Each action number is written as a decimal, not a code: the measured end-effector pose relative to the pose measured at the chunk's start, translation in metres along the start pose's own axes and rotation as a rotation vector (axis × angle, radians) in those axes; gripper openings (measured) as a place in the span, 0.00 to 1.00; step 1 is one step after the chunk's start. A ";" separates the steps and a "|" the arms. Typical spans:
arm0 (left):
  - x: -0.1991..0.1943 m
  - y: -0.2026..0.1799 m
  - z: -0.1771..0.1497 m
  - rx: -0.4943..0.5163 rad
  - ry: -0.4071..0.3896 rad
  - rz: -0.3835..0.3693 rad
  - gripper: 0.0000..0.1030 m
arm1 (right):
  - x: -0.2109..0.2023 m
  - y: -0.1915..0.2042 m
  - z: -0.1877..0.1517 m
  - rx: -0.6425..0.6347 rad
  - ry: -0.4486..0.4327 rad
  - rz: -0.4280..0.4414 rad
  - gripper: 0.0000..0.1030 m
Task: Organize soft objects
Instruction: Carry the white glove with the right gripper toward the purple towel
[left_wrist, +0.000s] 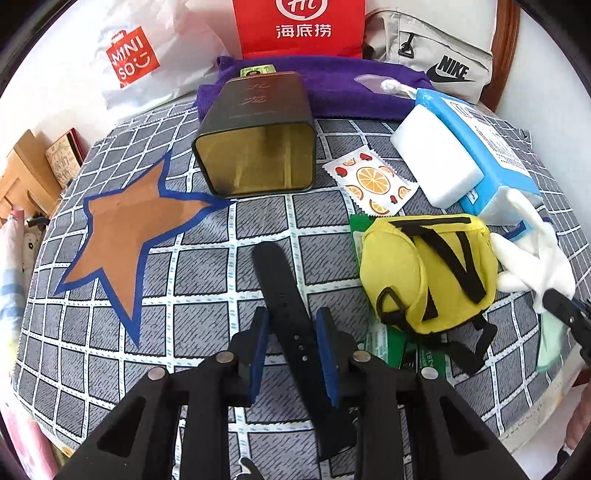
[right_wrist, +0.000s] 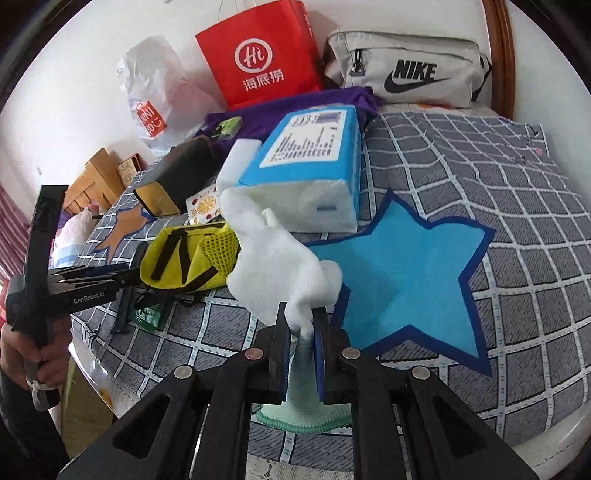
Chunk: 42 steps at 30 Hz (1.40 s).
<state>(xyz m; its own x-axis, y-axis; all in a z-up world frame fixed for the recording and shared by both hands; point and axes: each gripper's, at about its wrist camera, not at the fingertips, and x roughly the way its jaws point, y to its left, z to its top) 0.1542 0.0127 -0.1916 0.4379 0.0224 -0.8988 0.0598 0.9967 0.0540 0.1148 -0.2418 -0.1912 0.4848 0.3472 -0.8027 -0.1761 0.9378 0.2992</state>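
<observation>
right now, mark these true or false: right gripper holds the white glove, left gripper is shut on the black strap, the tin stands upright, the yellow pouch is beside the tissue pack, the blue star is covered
1. The right gripper holds the white glove: true.
2. The left gripper is shut on the black strap: false; its fingers stand apart, either side of the strap.
3. The tin stands upright: false; it lies on its side, open end facing the left camera.
4. The yellow pouch is beside the tissue pack: true.
5. The blue star is covered: false; it is mostly bare.
</observation>
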 end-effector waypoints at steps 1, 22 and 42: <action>-0.001 0.001 0.000 -0.001 -0.002 -0.006 0.23 | 0.000 0.000 -0.001 -0.002 0.002 -0.002 0.12; -0.012 0.006 -0.007 -0.111 0.029 -0.044 0.19 | -0.027 0.000 -0.007 -0.005 -0.035 -0.012 0.09; -0.068 0.040 0.027 -0.183 -0.097 -0.111 0.19 | -0.082 0.020 0.045 -0.055 -0.141 0.009 0.09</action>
<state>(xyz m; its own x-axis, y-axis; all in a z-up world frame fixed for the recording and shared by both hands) 0.1514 0.0492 -0.1163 0.5222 -0.0868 -0.8484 -0.0472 0.9903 -0.1303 0.1103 -0.2516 -0.0962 0.5980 0.3549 -0.7186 -0.2258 0.9349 0.2738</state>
